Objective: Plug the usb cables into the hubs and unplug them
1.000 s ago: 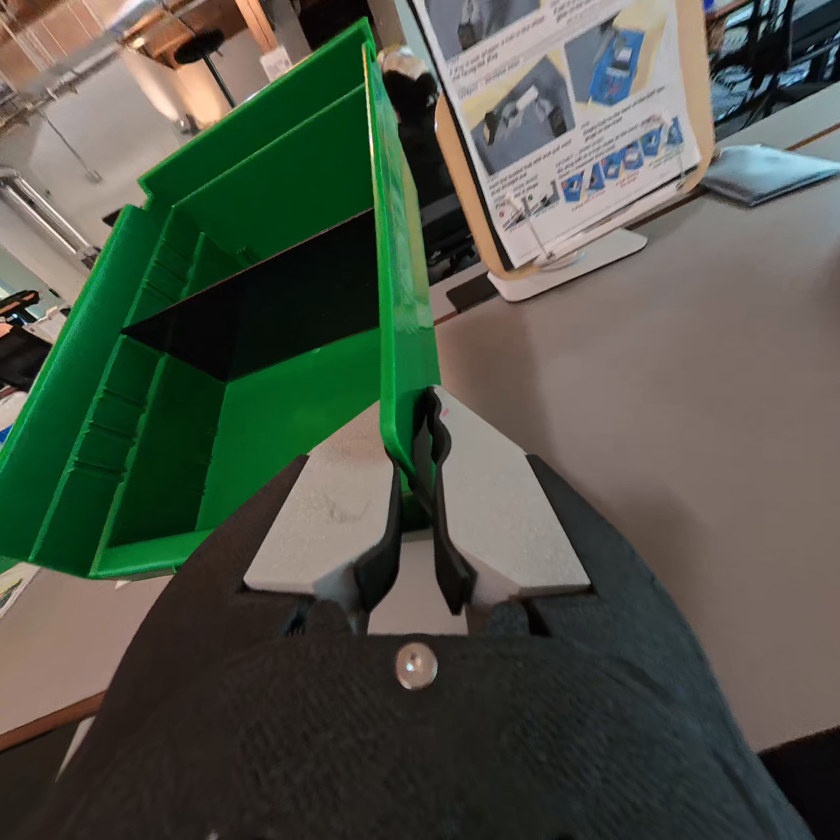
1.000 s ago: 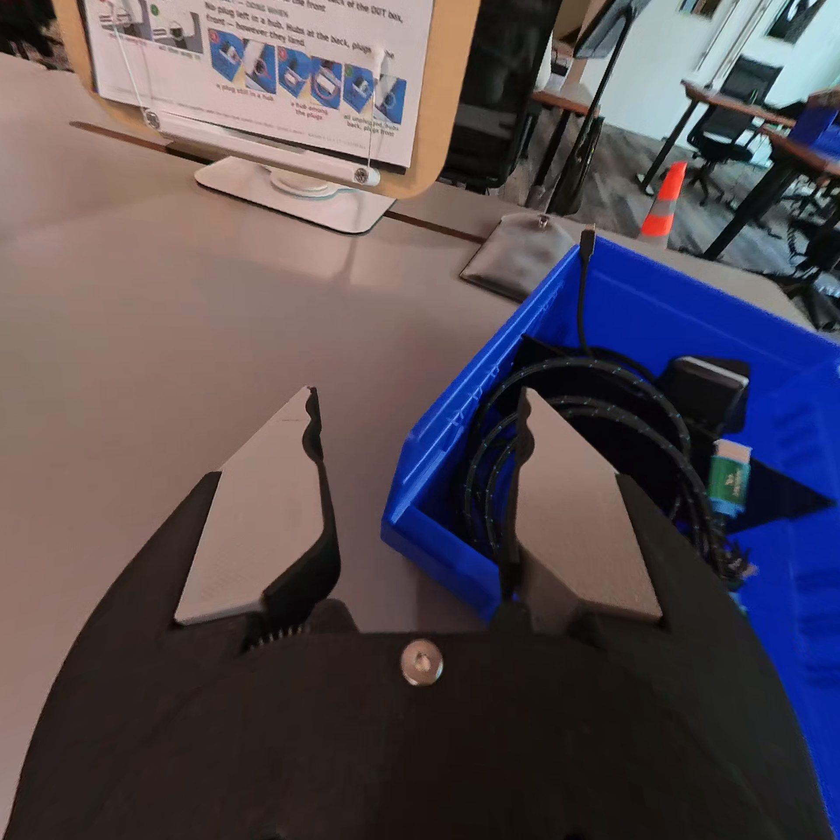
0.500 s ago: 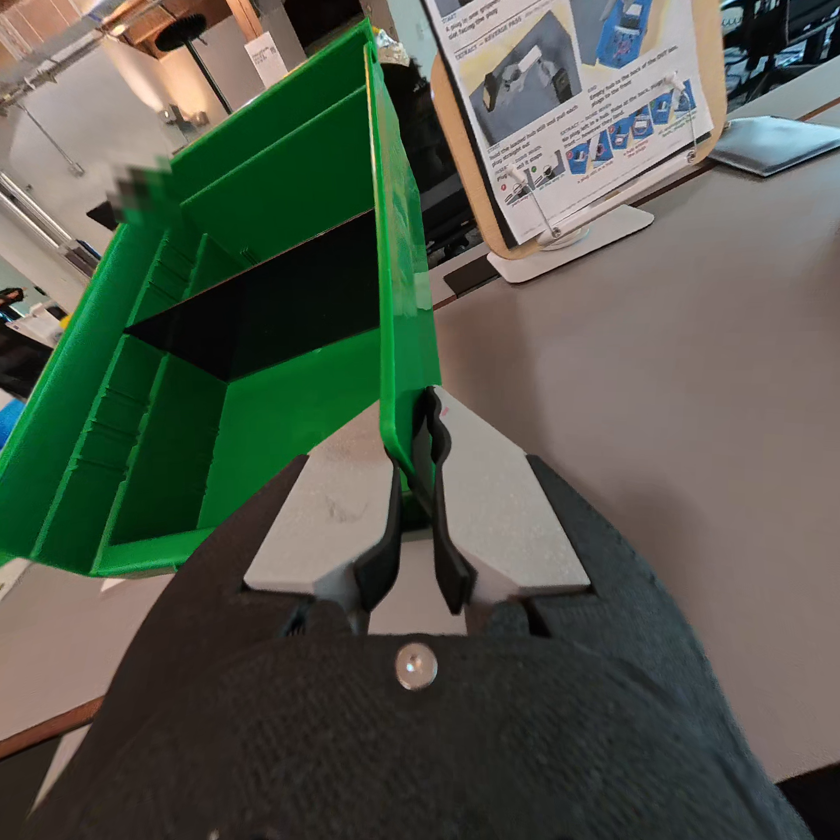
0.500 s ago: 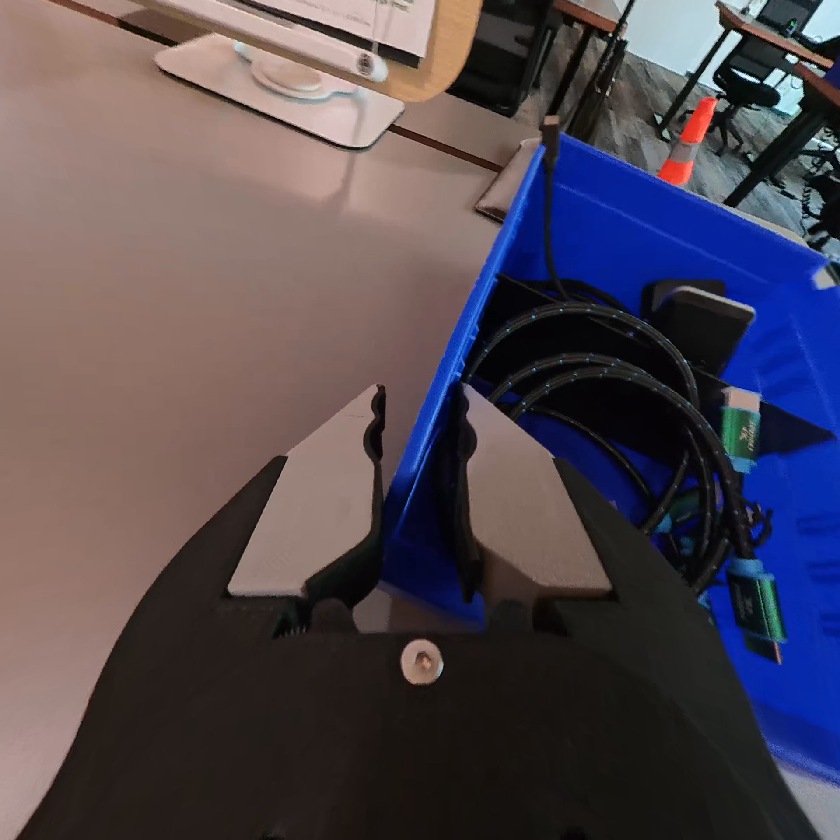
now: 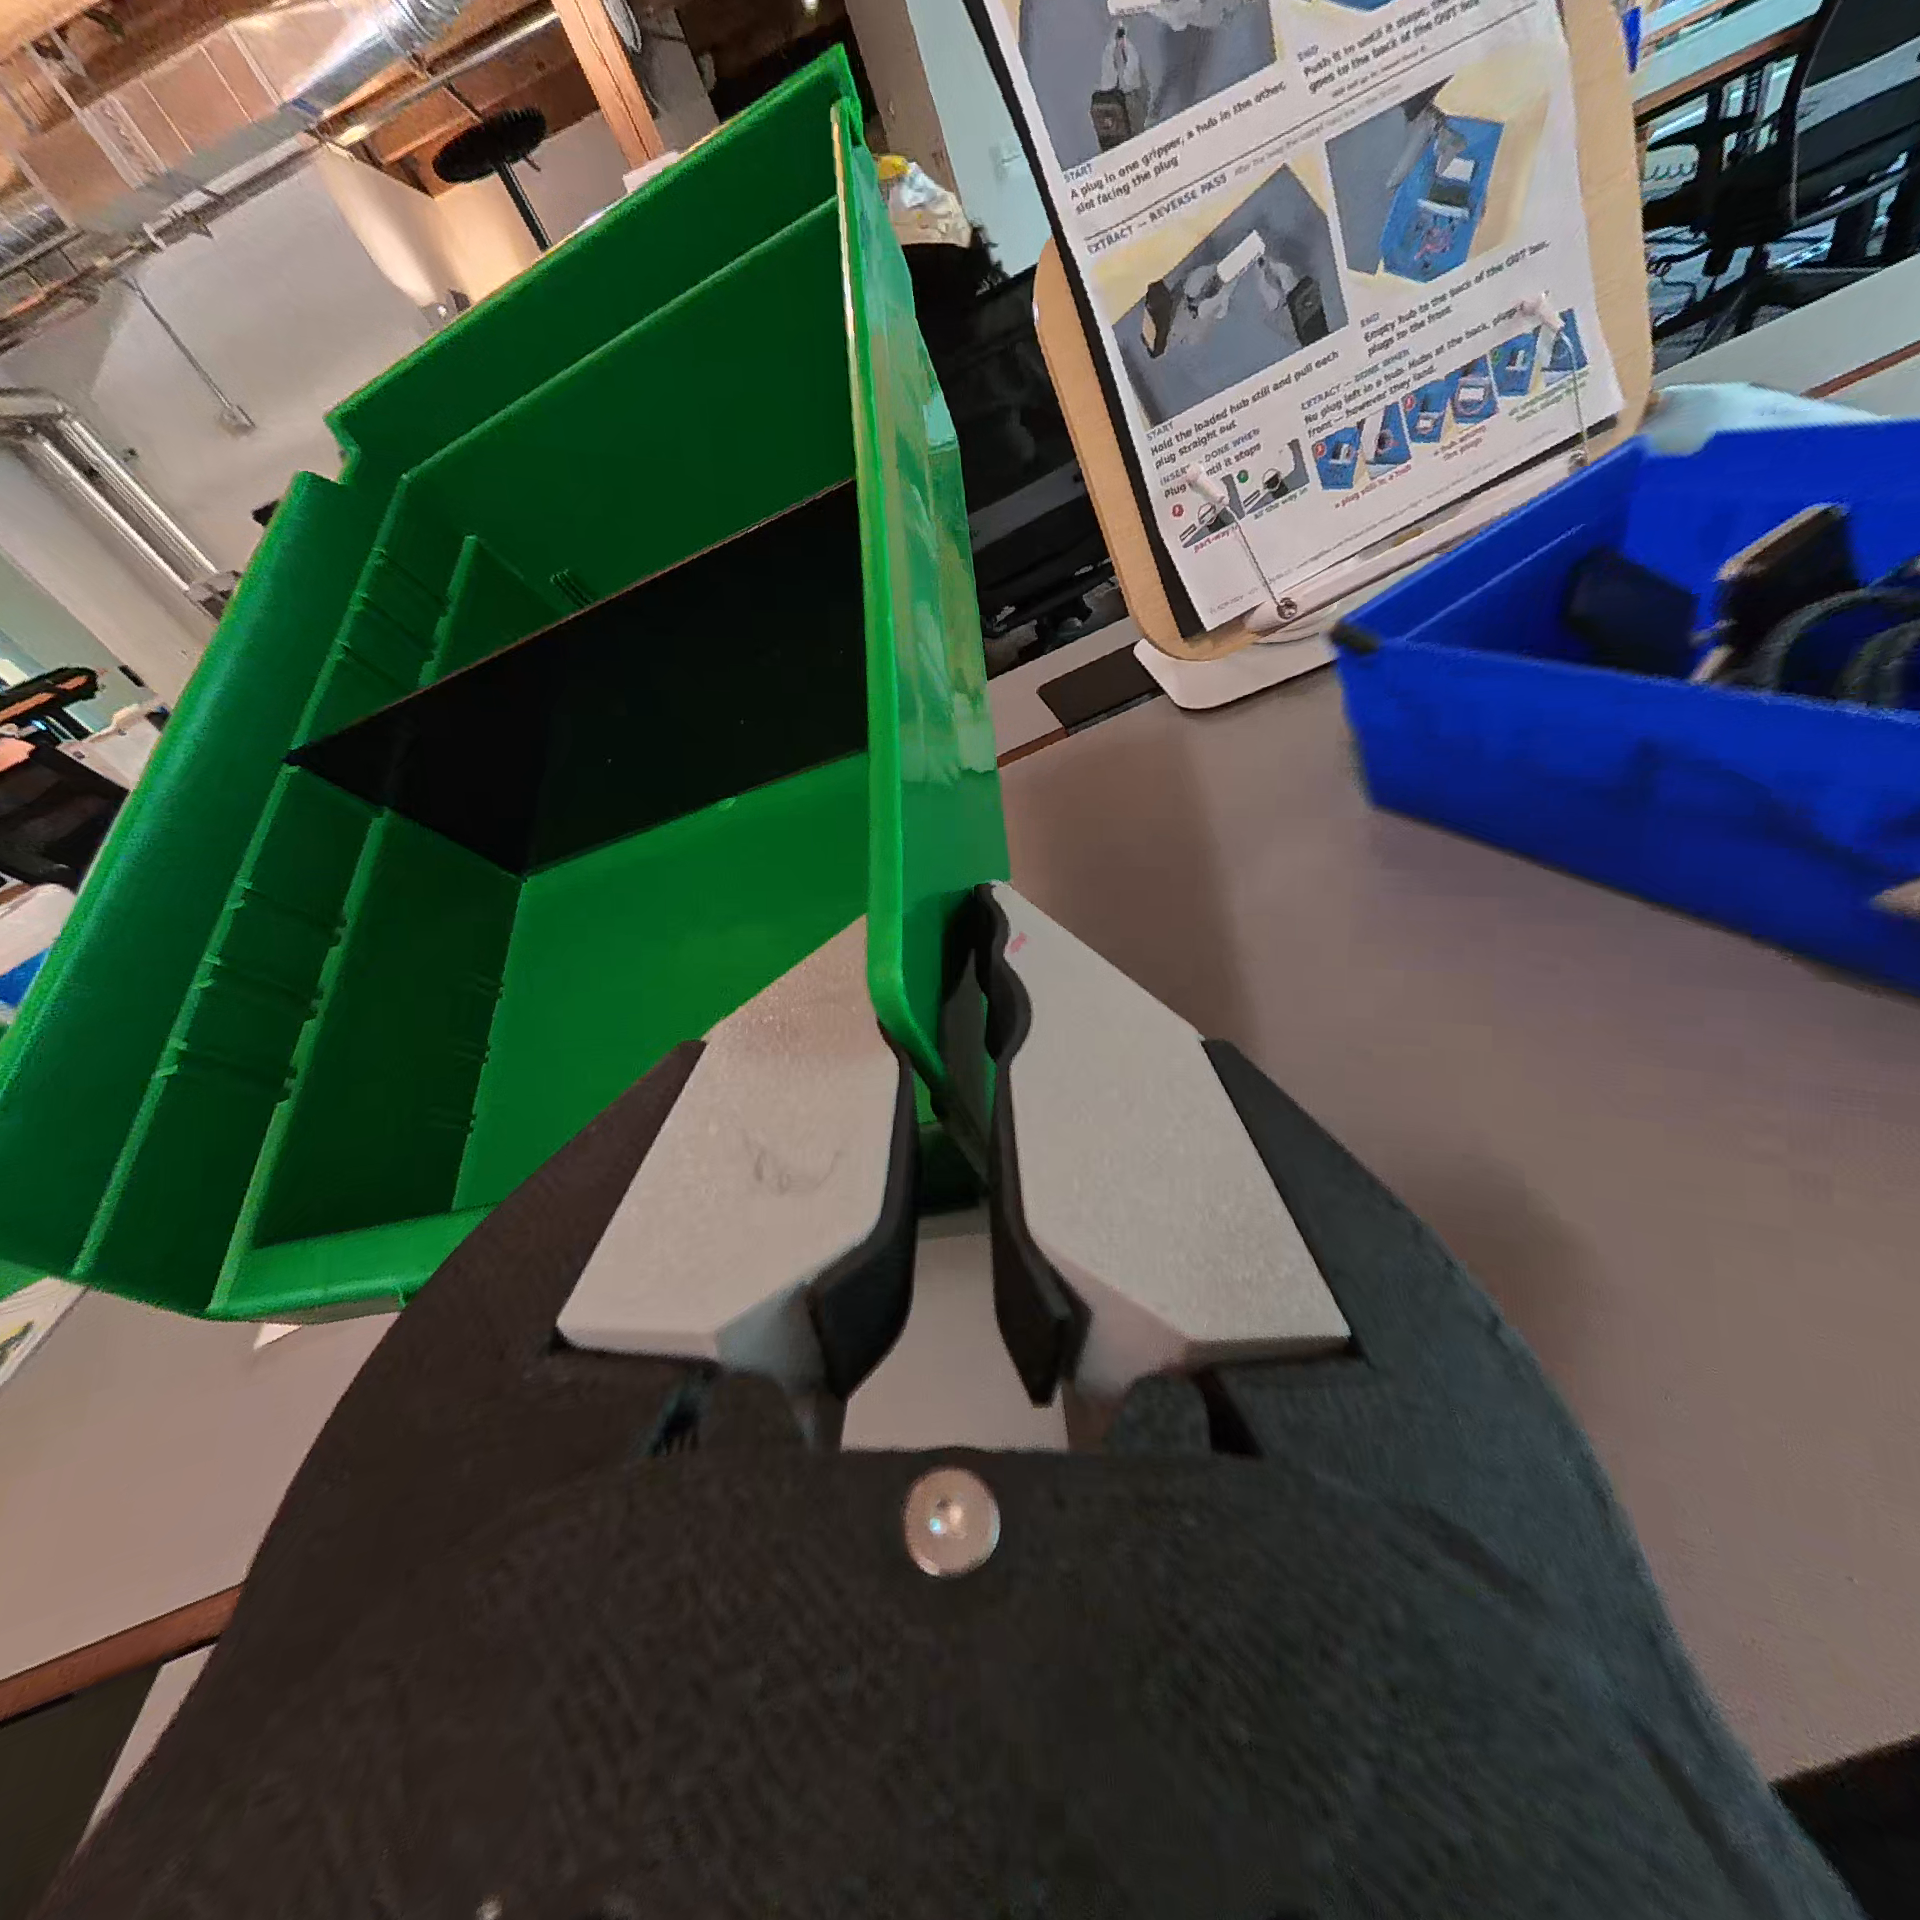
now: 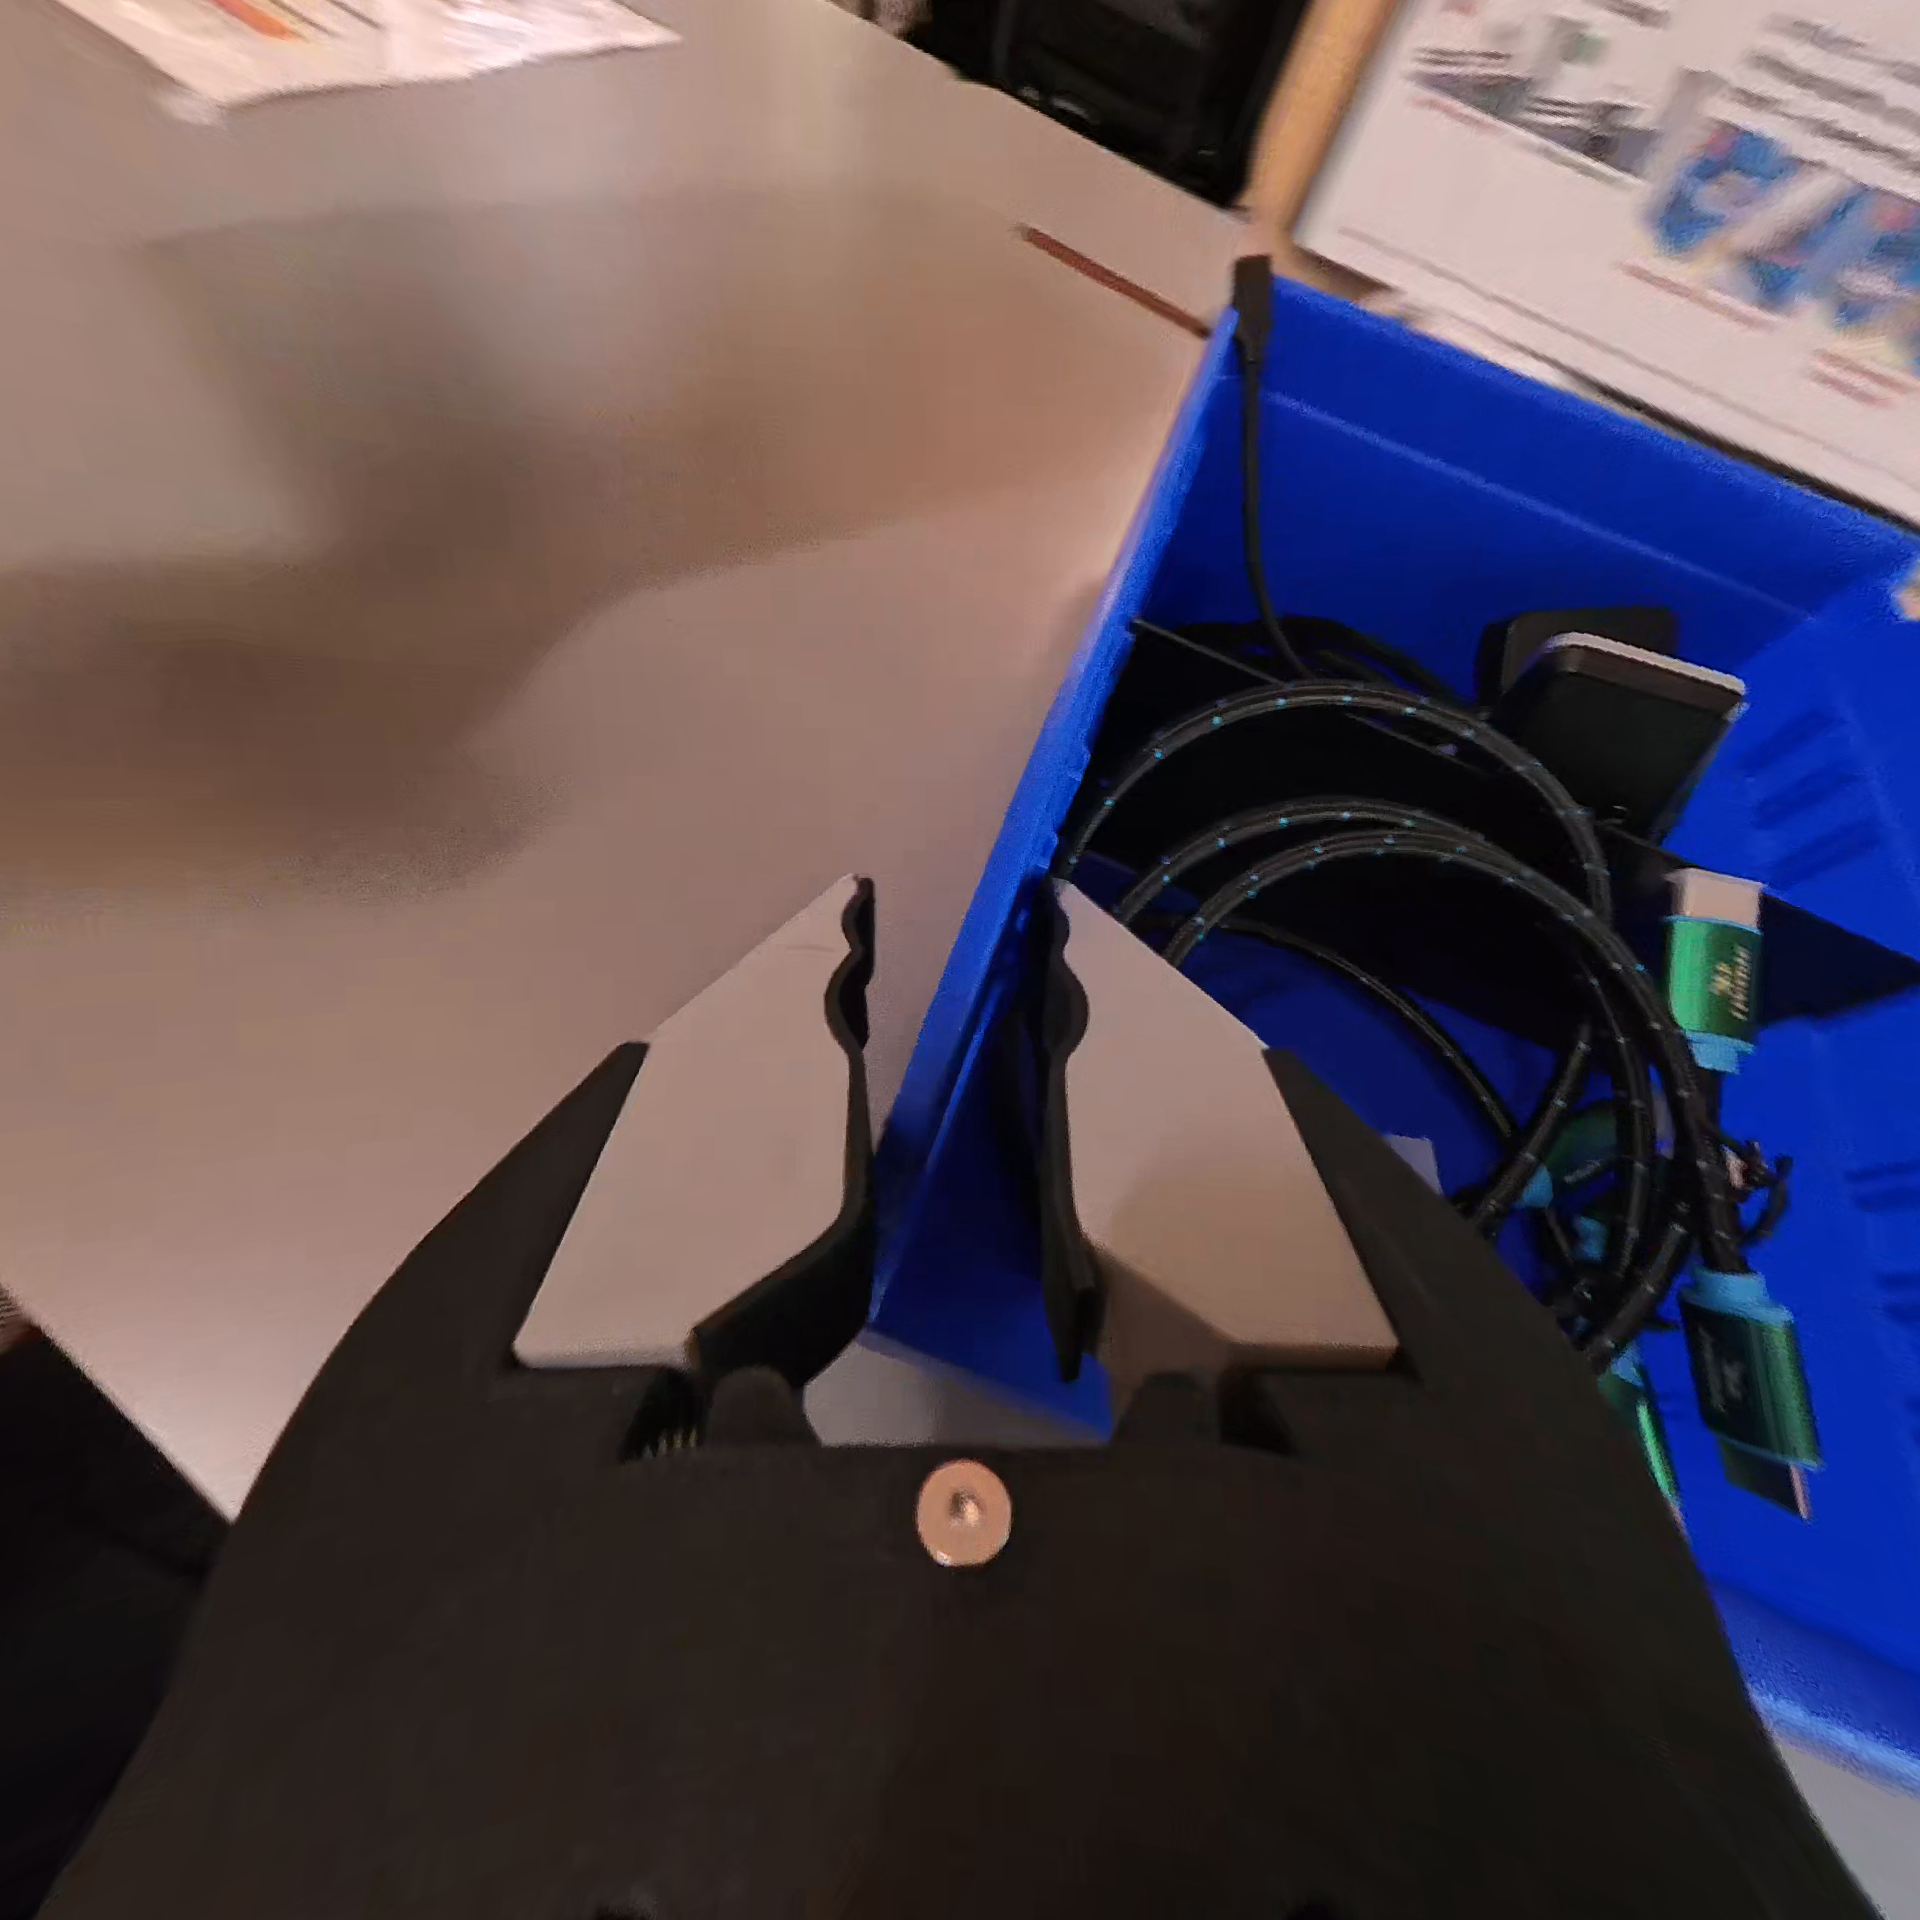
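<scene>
My left gripper (image 5: 935, 956) is shut on the right side wall of a green plastic bin (image 5: 582, 665) and holds it lifted and tilted above the grey table (image 5: 1455, 1091). The green bin has a black divider (image 5: 623, 717) across it and shows nothing else inside. My right gripper (image 6: 956, 935) is shut on the left side wall of a blue plastic bin (image 6: 1039, 831), one finger outside and one inside. The blue bin holds coiled black braided cables (image 6: 1403, 862) with green plugs (image 6: 1714, 977) and a dark box (image 6: 1621, 727). The blue bin (image 5: 1621, 748) also shows at the right of the left wrist view.
An instruction sheet on a wooden board with a white stand (image 5: 1320, 312) stands at the table's back; it shows blurred in the right wrist view (image 6: 1662, 208). Papers (image 6: 364, 42) lie at the far left. The table's near edge (image 6: 125, 1403) runs at the lower left. My right fingertips sit around 25 centimeters from my left ones.
My right gripper closed on the blue bin's left wall and moved it leftward, so the blue bin now appears in the left wrist view. My left gripper kept its hold on the green bin.
</scene>
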A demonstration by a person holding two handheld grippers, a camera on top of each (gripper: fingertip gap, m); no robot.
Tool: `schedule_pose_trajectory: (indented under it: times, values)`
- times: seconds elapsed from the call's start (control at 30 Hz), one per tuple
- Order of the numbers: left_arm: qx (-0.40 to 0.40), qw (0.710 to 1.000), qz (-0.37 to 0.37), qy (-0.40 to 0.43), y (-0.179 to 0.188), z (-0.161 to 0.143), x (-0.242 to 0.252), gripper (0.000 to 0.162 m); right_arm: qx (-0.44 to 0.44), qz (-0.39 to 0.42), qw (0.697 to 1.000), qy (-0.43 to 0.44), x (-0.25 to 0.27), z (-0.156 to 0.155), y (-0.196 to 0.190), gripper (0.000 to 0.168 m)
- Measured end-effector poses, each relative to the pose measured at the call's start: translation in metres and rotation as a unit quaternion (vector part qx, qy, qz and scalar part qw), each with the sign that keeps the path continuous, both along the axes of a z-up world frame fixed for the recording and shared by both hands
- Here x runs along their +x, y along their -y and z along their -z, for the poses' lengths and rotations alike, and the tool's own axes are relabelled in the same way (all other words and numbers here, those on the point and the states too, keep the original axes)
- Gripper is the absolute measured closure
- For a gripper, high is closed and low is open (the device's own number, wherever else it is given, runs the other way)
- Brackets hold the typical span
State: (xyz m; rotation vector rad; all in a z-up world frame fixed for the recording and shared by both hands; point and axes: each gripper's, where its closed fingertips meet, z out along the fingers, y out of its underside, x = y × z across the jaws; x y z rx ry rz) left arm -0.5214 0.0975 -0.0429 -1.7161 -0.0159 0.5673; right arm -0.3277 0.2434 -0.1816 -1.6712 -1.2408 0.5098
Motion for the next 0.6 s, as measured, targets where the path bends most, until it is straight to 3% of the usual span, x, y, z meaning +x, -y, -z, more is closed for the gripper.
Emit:
schedule_pose_trajectory:
  times: [0.2,0.3,0.37,0.5,0.6]
  values:
    - [0.008,1.000,-0.014,-0.017,0.009,-0.009,-0.003,0.158,-0.062,-0.146,0.987,0.027,-0.150,0.001,0.090,0.110]
    - [0.015,0.999,-0.025,-0.024,0.017,-0.013,-0.009,0.158,-0.065,-0.181,0.980,0.057,-0.202,-0.003,0.116,0.107]
    - [0.020,0.999,-0.039,-0.028,0.025,-0.017,-0.014,0.158,-0.060,-0.208,0.976,0.029,-0.211,-0.023,0.133,0.126]
    - [0.033,0.997,-0.061,-0.030,0.038,-0.022,-0.024,0.158,-0.054,-0.263,0.962,-0.046,-0.180,-0.076,0.150,0.120]
    - [0.047,0.997,-0.056,-0.028,0.041,-0.028,-0.020,0.158,-0.075,-0.283,0.951,-0.099,-0.129,-0.101,0.135,0.123]
